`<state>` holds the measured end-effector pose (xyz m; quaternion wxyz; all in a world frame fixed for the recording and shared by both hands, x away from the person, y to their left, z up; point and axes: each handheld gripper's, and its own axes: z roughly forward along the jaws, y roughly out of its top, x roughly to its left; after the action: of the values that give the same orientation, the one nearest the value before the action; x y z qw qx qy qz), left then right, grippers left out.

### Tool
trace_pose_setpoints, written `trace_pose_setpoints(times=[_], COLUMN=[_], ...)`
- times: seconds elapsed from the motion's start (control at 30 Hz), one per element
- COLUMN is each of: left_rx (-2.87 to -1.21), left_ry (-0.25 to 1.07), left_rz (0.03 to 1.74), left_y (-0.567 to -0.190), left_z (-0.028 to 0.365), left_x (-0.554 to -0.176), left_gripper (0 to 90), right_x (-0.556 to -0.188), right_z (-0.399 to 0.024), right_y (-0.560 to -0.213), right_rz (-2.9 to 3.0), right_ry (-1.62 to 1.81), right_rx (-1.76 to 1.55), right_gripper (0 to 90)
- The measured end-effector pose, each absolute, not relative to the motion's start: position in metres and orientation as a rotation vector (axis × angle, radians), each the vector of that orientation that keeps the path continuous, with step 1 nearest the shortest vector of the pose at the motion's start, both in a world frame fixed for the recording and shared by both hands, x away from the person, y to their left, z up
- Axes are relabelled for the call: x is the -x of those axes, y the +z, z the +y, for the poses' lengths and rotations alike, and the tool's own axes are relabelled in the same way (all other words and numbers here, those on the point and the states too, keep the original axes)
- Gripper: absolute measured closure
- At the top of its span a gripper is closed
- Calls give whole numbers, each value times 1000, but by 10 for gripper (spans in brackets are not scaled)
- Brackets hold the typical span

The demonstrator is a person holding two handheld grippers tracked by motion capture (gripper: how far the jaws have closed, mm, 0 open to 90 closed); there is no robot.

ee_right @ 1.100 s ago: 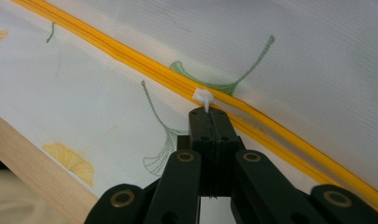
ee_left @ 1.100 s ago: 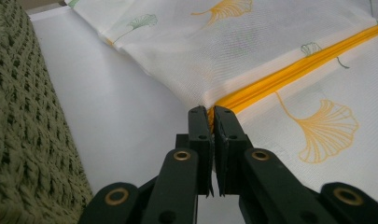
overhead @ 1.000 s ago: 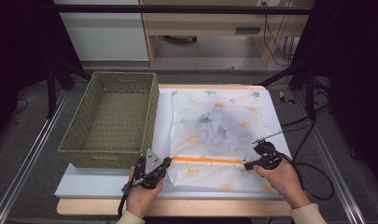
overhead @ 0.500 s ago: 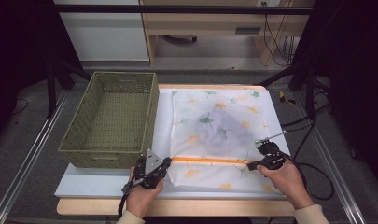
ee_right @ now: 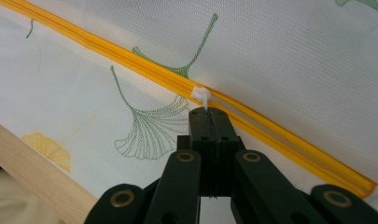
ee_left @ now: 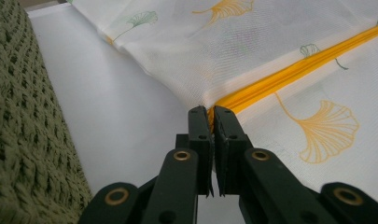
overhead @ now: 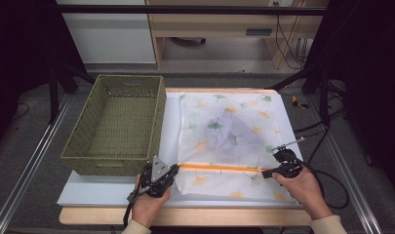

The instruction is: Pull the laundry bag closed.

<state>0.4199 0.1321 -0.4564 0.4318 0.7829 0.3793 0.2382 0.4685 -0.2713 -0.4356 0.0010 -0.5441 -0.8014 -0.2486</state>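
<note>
Mesh laundry bag (overhead: pixel 229 141), white with ginkgo-leaf print, lies flat on the white surface (overhead: pixel 88 187), just right of the empty green woven basket (overhead: pixel 114 124). Its yellow zipper (overhead: pixel 219 167) runs across the near part of the bag, between the two hands.

Left hand-held gripper (ee_left: pixel 210 114): jaws clenched on the bag's fabric right at the zipper's left end, pinning that corner. In the high view it sits at the bag's near-left corner (overhead: pixel 158 176).

Right hand-held gripper (ee_right: pixel 208 114): jaws clamped on the small white zipper pull (ee_right: pixel 201 95). In the high view it sits toward the zipper's right end (overhead: pixel 283 165).

Progress, as judged: both grips are established, anchor on one end and pull in the other. From the right gripper view, the slider sits partway along the track, with the two yellow tapes looking slightly apart on one side of it and joined on the other; which stretch counts as finished I cannot tell for sure. Remaining: run the slider the rest of the way along the track. The bag holds some faintly visible contents. Basket is empty; whether the bag goes there afterward is not evident.
</note>
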Motion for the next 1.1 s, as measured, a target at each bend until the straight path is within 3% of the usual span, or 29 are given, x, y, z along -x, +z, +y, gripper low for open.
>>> trace_pose_setpoints(times=[1.1], left_rx=[-1952], left_ry=[600], left_rz=[946], left_y=[-456], left_z=[132], left_x=[-420], left_gripper=[862], right_x=[-465], right_z=[-286], right_y=[-436], right_rz=[-2473], right_ry=[-803], right_rx=[1740], right_gripper=[900])
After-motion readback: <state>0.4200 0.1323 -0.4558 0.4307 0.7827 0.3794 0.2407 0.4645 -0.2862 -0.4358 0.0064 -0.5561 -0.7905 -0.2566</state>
